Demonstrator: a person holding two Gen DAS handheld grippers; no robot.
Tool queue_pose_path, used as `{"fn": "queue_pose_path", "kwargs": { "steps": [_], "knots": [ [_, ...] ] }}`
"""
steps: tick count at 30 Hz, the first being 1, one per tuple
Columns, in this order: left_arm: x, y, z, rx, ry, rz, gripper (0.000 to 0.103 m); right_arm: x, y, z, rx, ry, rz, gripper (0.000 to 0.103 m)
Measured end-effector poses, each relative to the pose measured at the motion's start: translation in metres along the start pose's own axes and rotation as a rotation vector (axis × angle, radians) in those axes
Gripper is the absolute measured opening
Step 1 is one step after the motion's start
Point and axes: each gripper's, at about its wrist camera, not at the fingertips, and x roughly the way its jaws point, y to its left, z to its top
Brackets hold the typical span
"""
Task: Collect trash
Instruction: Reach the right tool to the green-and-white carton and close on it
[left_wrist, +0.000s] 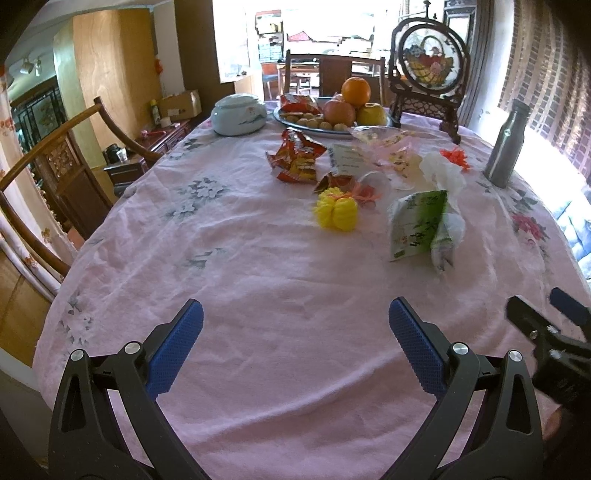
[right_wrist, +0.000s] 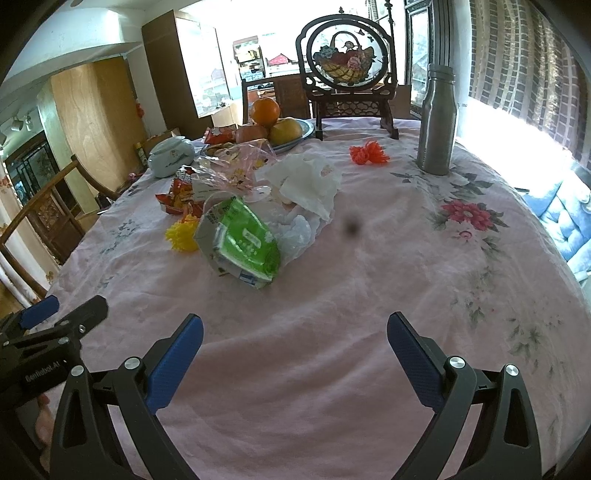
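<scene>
Pink floral tablecloth (left_wrist: 258, 258) carried wrappers mid-table, the green tissue pack (right_wrist: 245, 240) nearest, while left gripper (left_wrist: 295, 343) and right gripper (right_wrist: 295, 347) hovered wide open, empty, seemingly poised to approach.

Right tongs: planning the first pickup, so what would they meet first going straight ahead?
Bare tablecloth at first. The open right tongs would probably reach the white plastic bag first, with the green tissue pack just left; depth is unclear.

Home dining room: cloth-covered bench (left_wrist: 236, 266), carved wooden chairs (left_wrist: 48, 162), fruit plate (left_wrist: 295, 123), ornamental screen (right_wrist: 349, 70).
</scene>
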Motion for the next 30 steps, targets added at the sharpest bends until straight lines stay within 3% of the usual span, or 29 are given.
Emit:
{"fn": "queue_pose_path", "kwargs": {
  "steps": [7, 14, 22, 24, 28, 30],
  "knots": [
    [0.019, 0.035, -0.002, -0.046, 0.039, 0.038, 0.097, 0.02, 0.005, 0.015, -0.081, 0.024, 0.034, 0.098],
    [0.03, 0.055, -0.01, -0.072, 0.076, 0.062, 0.097, 0.054, 0.052, 0.025, -0.254, 0.069, 0.014, 0.097],
    [0.04, 0.065, -0.013, -0.085, 0.097, 0.052, 0.097, 0.088, 0.08, 0.029, -0.354, 0.07, -0.166, 0.097],
    [0.043, 0.066, -0.012, -0.09, 0.103, 0.046, 0.097, 0.094, 0.084, 0.031, -0.379, 0.062, -0.213, 0.089],
    [0.047, 0.067, -0.013, -0.091, 0.11, 0.041, 0.097, 0.105, 0.082, 0.036, -0.369, 0.069, -0.238, 0.084],
    [0.048, 0.066, -0.013, -0.09, 0.113, 0.038, 0.097, 0.108, 0.08, 0.038, -0.37, 0.061, -0.258, 0.073]
  ]
}}
